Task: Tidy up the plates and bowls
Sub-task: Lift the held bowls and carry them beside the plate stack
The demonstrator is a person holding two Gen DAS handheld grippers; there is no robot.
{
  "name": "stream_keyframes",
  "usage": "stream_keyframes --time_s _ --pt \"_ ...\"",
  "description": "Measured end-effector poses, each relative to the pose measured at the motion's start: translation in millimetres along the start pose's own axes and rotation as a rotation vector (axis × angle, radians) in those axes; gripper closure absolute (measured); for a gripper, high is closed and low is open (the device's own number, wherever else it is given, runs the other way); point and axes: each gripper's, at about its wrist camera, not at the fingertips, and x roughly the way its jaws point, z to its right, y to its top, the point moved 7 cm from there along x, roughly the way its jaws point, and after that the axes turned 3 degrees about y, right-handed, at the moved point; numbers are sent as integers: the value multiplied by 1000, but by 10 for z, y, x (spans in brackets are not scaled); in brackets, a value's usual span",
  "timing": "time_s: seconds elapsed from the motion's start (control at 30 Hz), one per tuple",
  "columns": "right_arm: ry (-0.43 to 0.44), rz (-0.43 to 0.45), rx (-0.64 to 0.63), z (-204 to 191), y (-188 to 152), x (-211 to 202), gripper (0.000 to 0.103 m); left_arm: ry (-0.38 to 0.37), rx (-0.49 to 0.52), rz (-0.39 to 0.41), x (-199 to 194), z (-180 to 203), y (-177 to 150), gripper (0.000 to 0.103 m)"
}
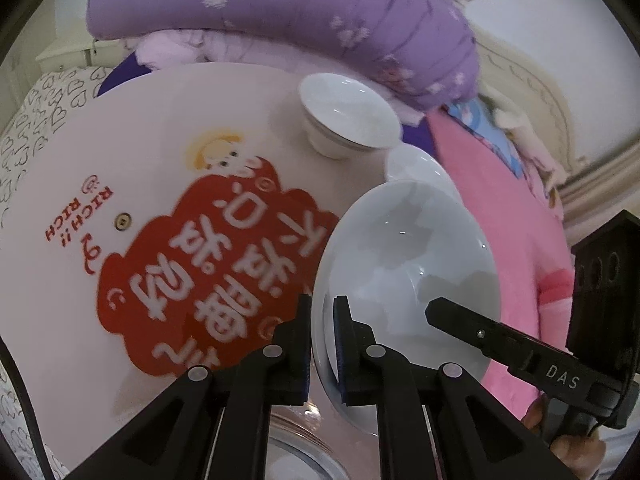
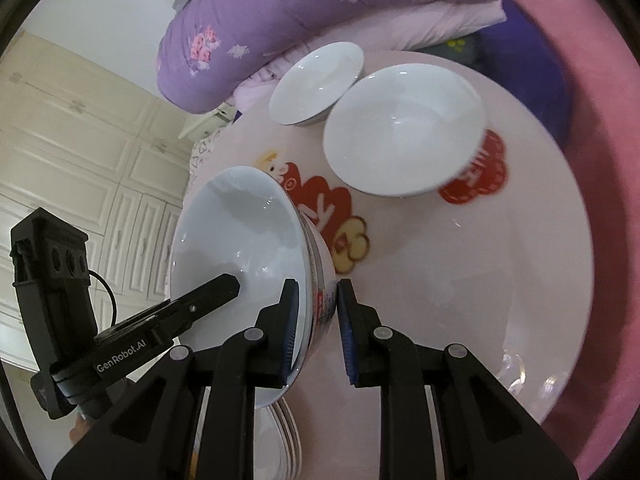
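Note:
A white bowl [image 1: 408,272] is held tilted above the round table [image 1: 80,280]. My left gripper [image 1: 322,344] is shut on its rim, one finger inside and one outside. In the right wrist view the same bowl [image 2: 240,248] sits between my right gripper's [image 2: 318,332] fingers. The left pad touches the inside of the rim; the right pad stands slightly off the outer wall. Another white bowl [image 1: 348,114] and a third [image 1: 420,168] stand on the table's far side; they also show in the right wrist view [image 2: 316,84] [image 2: 404,132].
The pink table top [image 2: 500,280] carries a red cartoon print [image 1: 208,272]. A stack of white plates [image 2: 280,432] lies below the held bowl. A purple flowered quilt [image 1: 300,16] and pink bedding [image 1: 500,216] lie behind the table. Cream cabinets [image 2: 80,160] stand at left.

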Motion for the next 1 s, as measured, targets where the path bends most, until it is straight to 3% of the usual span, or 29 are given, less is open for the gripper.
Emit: stream_keyframes --time_s 0.43,1.0 --pt "-39 -10 21 330 -450 -350 84 -31 89 -36 -72 533 -532 94" --pt "-71 -56 31 575 -737 -215 84 -14 69 -107 233 575 -929 96"
